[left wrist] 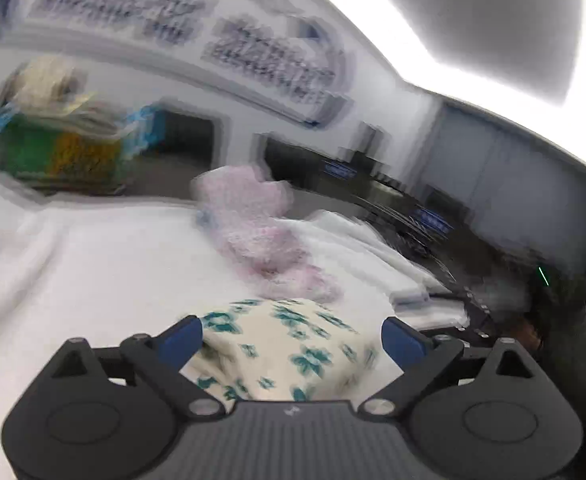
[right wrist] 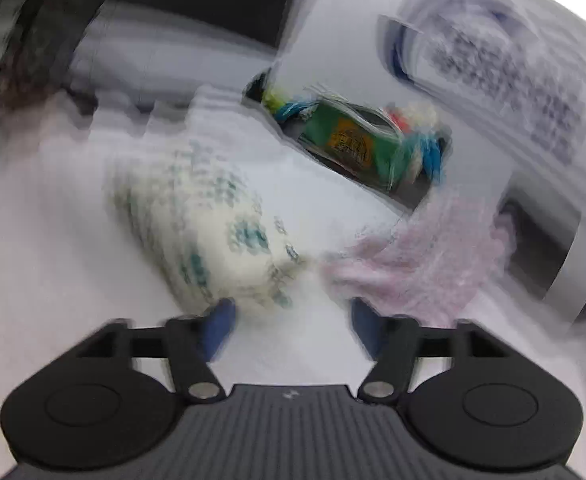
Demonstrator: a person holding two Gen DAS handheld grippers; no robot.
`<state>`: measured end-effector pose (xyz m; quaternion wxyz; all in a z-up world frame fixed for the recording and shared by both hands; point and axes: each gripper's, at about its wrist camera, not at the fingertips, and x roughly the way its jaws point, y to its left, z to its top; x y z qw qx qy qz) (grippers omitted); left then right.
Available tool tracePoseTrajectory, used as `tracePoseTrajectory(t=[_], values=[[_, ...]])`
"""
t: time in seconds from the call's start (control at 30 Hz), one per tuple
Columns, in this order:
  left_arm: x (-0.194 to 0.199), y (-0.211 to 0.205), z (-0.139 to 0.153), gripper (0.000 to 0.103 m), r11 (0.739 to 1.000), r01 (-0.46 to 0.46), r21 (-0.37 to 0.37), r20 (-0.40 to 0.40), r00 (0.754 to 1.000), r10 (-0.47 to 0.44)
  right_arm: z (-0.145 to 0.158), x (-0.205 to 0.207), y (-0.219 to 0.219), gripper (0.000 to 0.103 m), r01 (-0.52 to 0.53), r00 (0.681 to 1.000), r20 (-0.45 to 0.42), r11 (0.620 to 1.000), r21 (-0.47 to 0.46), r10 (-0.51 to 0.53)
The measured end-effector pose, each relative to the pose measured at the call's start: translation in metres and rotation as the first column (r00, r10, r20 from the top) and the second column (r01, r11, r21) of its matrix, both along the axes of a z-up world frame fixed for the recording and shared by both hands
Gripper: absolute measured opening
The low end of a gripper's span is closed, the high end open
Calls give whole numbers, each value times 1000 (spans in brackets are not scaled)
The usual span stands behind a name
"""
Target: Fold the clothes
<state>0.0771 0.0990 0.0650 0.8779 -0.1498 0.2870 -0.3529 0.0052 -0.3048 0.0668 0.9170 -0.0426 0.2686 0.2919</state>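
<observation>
Both the left tool [left wrist: 291, 338] and right tool [right wrist: 289, 320] gape wide, holding nothing; the soft, light floral cloth [left wrist: 285, 344] is best pinched at a folded edge

Nothing legible — the wall boards [left wrist: 269, 60] at twelve o'clock and the green-and-yellow package [right wrist: 349, 140] carry print, all blurred beyond reading.

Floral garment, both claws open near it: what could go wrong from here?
1. The floral garment lies between the open left claw fingers; closing now may bunch it.
2. The pink garment lies beside it, so the right claw could snag it.
3. Both views are blurred, so aim is uncertain.
</observation>
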Motion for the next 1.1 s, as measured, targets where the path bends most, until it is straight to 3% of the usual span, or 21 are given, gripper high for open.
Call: tracePoseTrajectory(t=[0.1, 0.17, 0.2, 0.23, 0.27, 0.3, 0.4, 0.47, 0.5, 0.67, 0.8, 0.97, 1.03, 1.1], values=[[26, -16, -24, 92, 995, -99, -20, -246, 965, 91, -13, 34, -6, 85, 174, 959, -266, 950, 260, -103], [32, -26, -38, 88, 991, -136, -11, -314, 941, 125, -28, 58, -1, 83, 250, 915, -387, 910, 330, -111], [34, -28, -46, 88, 987, -153, -41, -371, 920, 127, -37, 64, 2, 80, 269, 896, -433, 899, 345, -102], [37, -30, -54, 86, 983, -170, -73, -426, 896, 124, -44, 67, 3, 69, 277, 882, -464, 888, 367, -84], [39, -31, -61, 76, 978, -176, -116, -476, 874, 100, -50, 71, 6, 62, 282, 870, -490, 875, 394, -60], [40, -33, -66, 73, 972, -184, -143, -506, 858, 88, -55, 72, 8, 58, 286, 864, -501, 867, 408, -49], [39, -39, -67, 64, 968, -221, -120, -492, 860, 136, -62, 69, 18, 48, 286, 875, -480, 870, 402, -66], [40, -31, -70, 36, 958, -238, -159, -491, 861, 132, -56, 61, 24, 35, 278, 891, -446, 880, 385, -86], [40, -28, -70, 32, 953, -243, -182, -488, 863, 127, -49, 57, 27, 30, 270, 901, -423, 885, 379, -93], [42, -8, -48, 30, 935, -266, -234, -430, 891, 145, -10, 47, 49, 25, 213, 949, -298, 909, 357, -105], [58, 18, -10, 30, 925, -294, -241, -358, 913, 197, 21, 75, 73, 25, 165, 970, -227, 914, 372, -83], [85, 39, 19, 30, 912, -352, -211, -277, 916, 289, 47, 124, 104, 25, 116, 987, -151, 921, 372, -64], [97, 47, 17, 30, 908, -366, -204, -254, 916, 312, 50, 146, 114, 25, 115, 987, -149, 922, 370, -64], [109, 55, 1, 30, 897, -392, -205, -279, 902, 330, 45, 168, 124, 25, 117, 984, -168, 926, 359, -60]])
